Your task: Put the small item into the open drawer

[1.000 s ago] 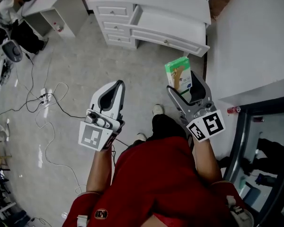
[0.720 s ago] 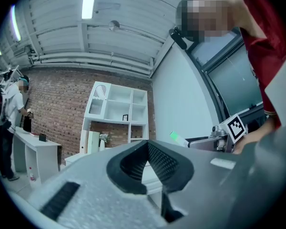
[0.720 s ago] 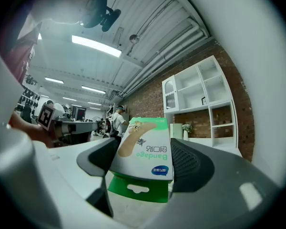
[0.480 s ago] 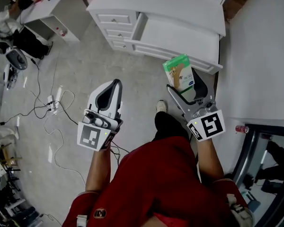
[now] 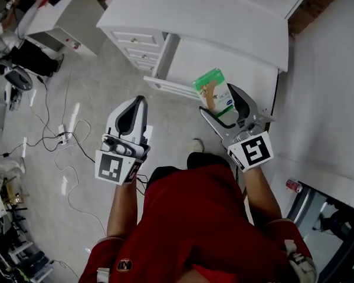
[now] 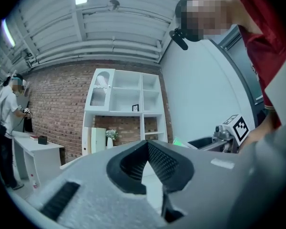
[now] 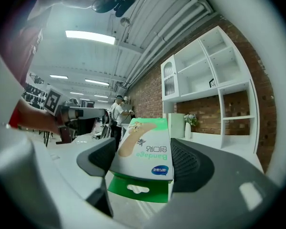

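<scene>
A white dresser (image 5: 194, 10) stands ahead with one drawer (image 5: 224, 58) pulled out toward me, its white inside showing. My right gripper (image 5: 219, 101) is shut on a small green-and-white bandage box (image 5: 211, 89), held upright in the air over the drawer's near edge. In the right gripper view the bandage box (image 7: 145, 149) sits between the two dark pads (image 7: 190, 163), with the right gripper (image 7: 143, 161) closed against its sides. My left gripper (image 5: 137, 104) hangs over the floor left of the drawer, shut and holding nothing. The left gripper (image 6: 152, 175) points at the shelving.
Closed drawers (image 5: 135, 40) stack left of the open one. A white panel (image 5: 324, 93) runs along the right. Cables and a power strip (image 5: 62, 135) lie on the floor at left, near a white desk (image 5: 59, 10). A shelf unit (image 6: 126, 94) backs the brick wall; a person (image 6: 5, 128) stands far left.
I have come closer to the dresser. The right gripper carried the bandage box forward from over the floor to over the open drawer's near edge. The left gripper advanced a little, still shut.
</scene>
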A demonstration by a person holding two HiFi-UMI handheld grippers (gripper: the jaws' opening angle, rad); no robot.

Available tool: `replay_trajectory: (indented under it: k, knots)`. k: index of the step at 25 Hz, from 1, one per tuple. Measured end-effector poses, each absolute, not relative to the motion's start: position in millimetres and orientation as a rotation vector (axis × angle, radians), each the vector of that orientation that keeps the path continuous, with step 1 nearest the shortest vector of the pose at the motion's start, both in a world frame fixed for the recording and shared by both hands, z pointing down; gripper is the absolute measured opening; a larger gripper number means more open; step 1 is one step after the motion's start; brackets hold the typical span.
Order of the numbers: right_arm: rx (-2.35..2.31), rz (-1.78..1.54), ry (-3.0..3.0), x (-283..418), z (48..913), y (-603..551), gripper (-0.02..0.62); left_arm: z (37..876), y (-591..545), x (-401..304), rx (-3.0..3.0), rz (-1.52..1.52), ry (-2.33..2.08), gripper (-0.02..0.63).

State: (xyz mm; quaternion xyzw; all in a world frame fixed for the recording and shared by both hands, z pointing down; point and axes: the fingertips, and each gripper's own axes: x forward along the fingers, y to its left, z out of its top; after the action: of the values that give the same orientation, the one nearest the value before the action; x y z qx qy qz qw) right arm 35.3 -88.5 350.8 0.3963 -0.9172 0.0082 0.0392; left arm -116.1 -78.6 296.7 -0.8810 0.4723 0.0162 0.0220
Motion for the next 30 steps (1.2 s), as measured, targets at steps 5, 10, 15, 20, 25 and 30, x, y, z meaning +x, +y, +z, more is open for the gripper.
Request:
replay_trajectory:
  k: [5,10,15,20,25,30]
  knots:
    - [1.167,0.059,-2.755,40,380,-130,0.371,306,-103,-113,-2.735,0.039,1.497,0.000]
    - [1.135,0.085,-2.698,36,403,-172,0.371,322,-138,-117,-2.744,0.012,1.493,0.000]
    - [1.113,0.099,-2.650,22,420,-200,0.371,332,-173,-117,-2.771,0.001,1.428,0.000]
    - [1.072,0.141,-2.569,5,455,-230,0.371,342,-210,-126,-2.811,0.019,1.369,0.000]
    - [1.036,0.221,-2.481,-5,497,-260,0.371,347,-239,-141,-2.857,0.042,1.317,0.000]
    - [0.967,0.280,-2.405,-11,544,-283,0.371,363,-260,-145,-2.901,0.003,1.283,0.000]
